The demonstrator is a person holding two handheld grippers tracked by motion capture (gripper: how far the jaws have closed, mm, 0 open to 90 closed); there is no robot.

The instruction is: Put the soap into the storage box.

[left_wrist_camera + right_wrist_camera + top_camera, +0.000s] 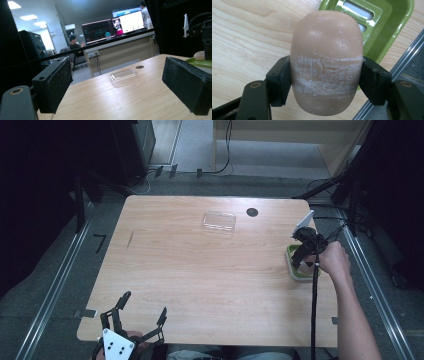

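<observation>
Your right gripper (325, 82) clamps its jaws on the pinkish soap bar (326, 60), holding it over the green soap dish (298, 266) at the counter's (200, 270) right edge, seemingly just clear of it. Your left gripper (141, 312) sits wide open, empty, at the near edge.

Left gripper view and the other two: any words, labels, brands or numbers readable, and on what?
None readable.
Monitors behind the table: lit content, too small and blurred to read.
Soap bar in the right hand-held gripper: white scuffs, no lettering.
Green soap dish, clear lid: no labels visible.
</observation>
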